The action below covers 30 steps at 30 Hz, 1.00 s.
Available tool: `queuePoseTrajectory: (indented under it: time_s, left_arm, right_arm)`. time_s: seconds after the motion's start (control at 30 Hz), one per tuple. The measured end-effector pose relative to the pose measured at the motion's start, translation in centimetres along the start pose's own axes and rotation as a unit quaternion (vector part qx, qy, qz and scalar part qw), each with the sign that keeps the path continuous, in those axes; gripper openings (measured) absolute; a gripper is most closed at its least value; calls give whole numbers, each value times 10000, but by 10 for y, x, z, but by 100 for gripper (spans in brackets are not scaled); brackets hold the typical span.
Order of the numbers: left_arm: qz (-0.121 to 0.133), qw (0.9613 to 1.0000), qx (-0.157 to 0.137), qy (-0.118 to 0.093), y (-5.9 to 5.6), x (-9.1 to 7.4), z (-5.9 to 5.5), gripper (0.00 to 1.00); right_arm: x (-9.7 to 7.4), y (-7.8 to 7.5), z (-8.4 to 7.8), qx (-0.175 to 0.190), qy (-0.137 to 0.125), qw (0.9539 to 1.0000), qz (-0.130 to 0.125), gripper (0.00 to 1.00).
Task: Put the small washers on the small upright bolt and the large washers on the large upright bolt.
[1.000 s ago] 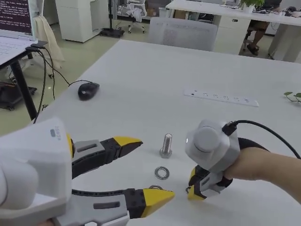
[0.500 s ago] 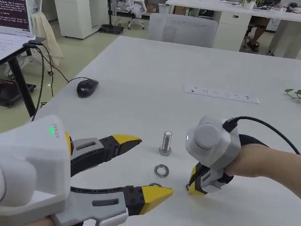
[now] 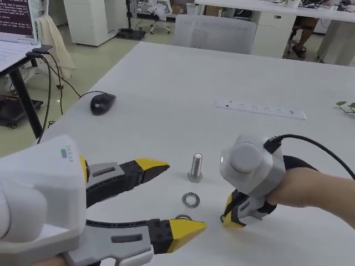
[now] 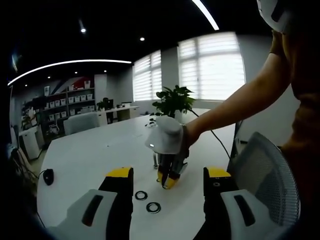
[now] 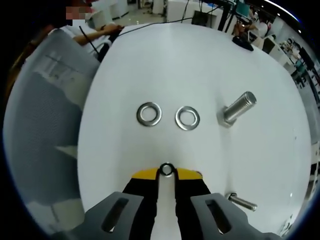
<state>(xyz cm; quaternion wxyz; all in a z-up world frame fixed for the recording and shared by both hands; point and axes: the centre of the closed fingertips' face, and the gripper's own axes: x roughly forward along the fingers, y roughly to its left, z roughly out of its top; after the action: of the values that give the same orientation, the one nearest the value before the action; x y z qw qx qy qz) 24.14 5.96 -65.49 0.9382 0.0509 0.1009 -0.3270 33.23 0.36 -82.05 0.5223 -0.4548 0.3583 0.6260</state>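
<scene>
My right gripper (image 5: 167, 172) points down at the white table (image 5: 150, 60), its jaws shut on a small washer (image 5: 167, 169) at the yellow tips. Beyond it lie two large washers (image 5: 149, 114) (image 5: 187, 118), with the large bolt (image 5: 239, 107) to their right. The small bolt (image 5: 242, 202) stands close beside the right jaw. In the head view the large bolt (image 3: 195, 168) is upright, with a large washer (image 3: 191, 199) in front of it and the right gripper (image 3: 228, 218) to its right. My left gripper (image 3: 175, 195) hangs open and holds nothing; a second washer (image 3: 183, 218) peeks out by its lower tip.
A black mouse (image 3: 102, 103) lies at the table's far left and a white power strip (image 3: 259, 110) at the far right. A grey chair (image 3: 213, 34) stands behind the table. The right gripper's black cable (image 3: 316, 149) runs over the person's wrist.
</scene>
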Motion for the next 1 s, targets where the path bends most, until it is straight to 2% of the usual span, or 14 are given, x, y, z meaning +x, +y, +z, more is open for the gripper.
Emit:
queuePoseTrajectory:
  time_s: [0.2,0.4,0.57,0.7,0.87,1.0]
  left_arm:
    - [-24,10000,24,28,1,3,0,56]
    - [-73,10000,31,25,-1,9,2,56]
    - [-103,9999,36,23,-2,10,3,56]
    - [-96,9999,23,74,-1,11,2,55]
    - [-106,9999,9,92,-1,12,1,55]
    - [-77,9999,-20,106,2,13,1,55]
  right_arm:
    - [-24,-9,-7,62,-58,9999,-129,12]
    - [-53,-32,-20,115,-53,9991,-416,12]
    - [-71,-48,-34,194,19,9980,-593,12]
    - [-83,-63,-37,277,20,9967,-761,12]
    - [-89,-74,-35,318,20,9959,-841,12]
    - [-86,-80,-32,297,28,9961,-825,12]
